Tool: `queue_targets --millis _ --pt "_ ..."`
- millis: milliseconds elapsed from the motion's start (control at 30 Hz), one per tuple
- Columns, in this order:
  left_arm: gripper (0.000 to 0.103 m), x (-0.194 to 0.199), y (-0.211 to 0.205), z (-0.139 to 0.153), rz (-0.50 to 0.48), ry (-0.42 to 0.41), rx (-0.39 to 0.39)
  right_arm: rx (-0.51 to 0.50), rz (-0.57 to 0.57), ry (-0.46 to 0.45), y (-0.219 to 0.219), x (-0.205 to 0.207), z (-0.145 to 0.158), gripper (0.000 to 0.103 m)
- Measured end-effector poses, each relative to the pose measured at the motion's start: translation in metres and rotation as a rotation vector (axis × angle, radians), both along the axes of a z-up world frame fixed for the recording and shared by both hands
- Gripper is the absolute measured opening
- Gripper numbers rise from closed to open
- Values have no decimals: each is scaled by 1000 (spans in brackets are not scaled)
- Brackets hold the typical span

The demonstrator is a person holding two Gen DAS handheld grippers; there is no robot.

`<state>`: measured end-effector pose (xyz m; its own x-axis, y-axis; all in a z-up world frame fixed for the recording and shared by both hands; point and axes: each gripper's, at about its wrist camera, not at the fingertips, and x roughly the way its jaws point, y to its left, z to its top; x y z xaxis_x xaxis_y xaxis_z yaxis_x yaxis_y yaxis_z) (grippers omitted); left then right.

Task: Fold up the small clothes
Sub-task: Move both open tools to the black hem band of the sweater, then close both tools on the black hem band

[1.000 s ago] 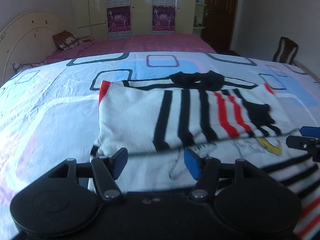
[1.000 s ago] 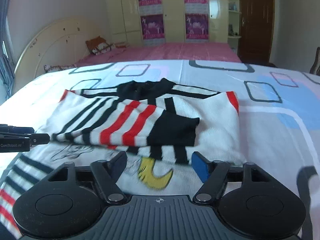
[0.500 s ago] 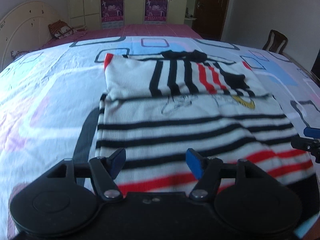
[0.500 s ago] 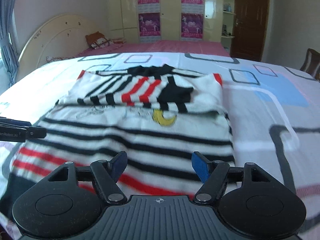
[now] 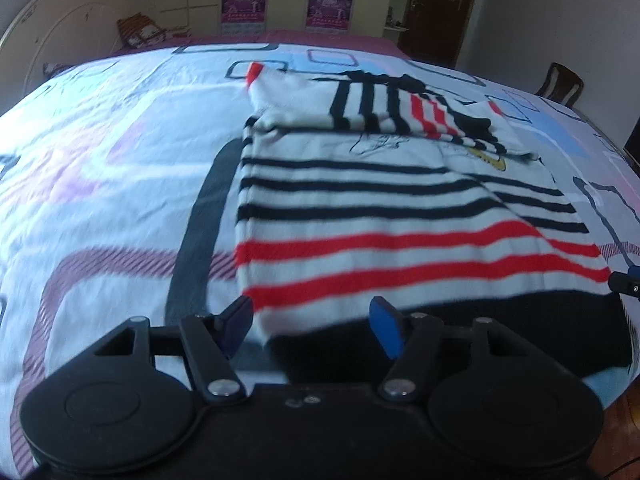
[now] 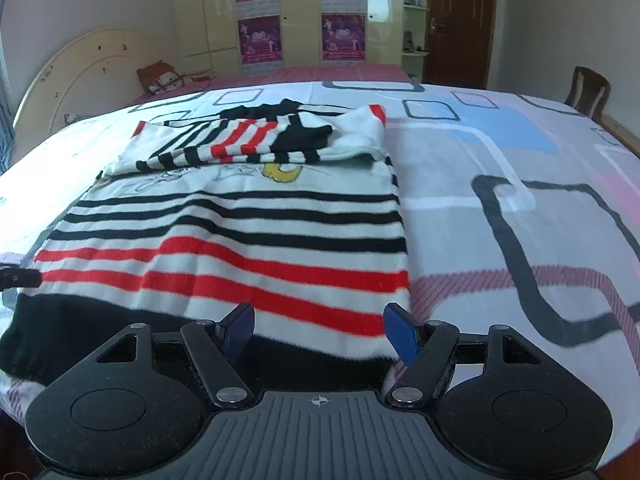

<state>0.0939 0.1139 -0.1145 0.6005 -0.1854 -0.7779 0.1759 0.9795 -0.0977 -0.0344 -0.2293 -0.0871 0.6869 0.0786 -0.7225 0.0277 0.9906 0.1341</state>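
Note:
A small white sweater (image 5: pixel 392 216) with black and red stripes and a black hem lies flat on the bed, also shown in the right wrist view (image 6: pixel 240 236). Its sleeves (image 6: pixel 248 140) are folded across the chest at the far end. My left gripper (image 5: pixel 312 326) is open and empty, at the near left corner of the hem. My right gripper (image 6: pixel 318 330) is open and empty, at the near right corner of the hem. The tip of each gripper shows at the edge of the other's view.
The bed sheet (image 6: pixel 520 208) is white with blue, pink and black squares. A headboard (image 6: pixel 80 76) and pillow (image 6: pixel 160 78) lie far left. Wardrobes with posters (image 6: pixel 300 12), a door (image 6: pixel 460 20) and a wooden chair (image 6: pixel 588 90) stand beyond.
Both grippers have drawn back from the folded sleeves toward the near hem; the whole sweater body now lies in view. Both stay open.

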Motion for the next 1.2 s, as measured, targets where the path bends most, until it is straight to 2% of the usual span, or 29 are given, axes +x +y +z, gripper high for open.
queue_targets --millis 167,467,567,633,733,767,800,833,933,967,1100,1200 --pt "54 -10 10 -11 17 53 -50 12 -38 25 -9 -13 -8 71" --pt "48 -21 14 -19 16 86 -147 31 -93 67 -22 -28 -21 71" --pt "45 -23 13 -20 15 103 -177 65 -103 91 -25 -32 -26 70" --pt "42 -24 12 -20 10 112 -195 80 -113 95 -26 -33 -29 70" --pt "31 -24 11 -22 6 119 -214 128 -116 109 -26 -30 -31 70" --pt "26 -24 11 -22 7 125 -224 137 -112 113 -25 -29 -31 65" --pt "22 -24 12 -22 7 128 -233 142 -105 114 -23 -28 -30 55" --pt "19 -23 12 -23 5 131 -239 148 -96 115 -21 -27 -30 39" --pt "13 -22 15 -23 11 136 -260 167 -78 127 -17 -24 -28 25" --pt "11 -22 16 -23 14 137 -267 179 -72 132 -17 -23 -28 16" --pt "7 -20 18 -17 9 120 -290 200 -61 131 -17 -20 -26 6" --pt "6 -17 20 -6 8 80 -312 228 -57 97 -21 -18 -17 6"
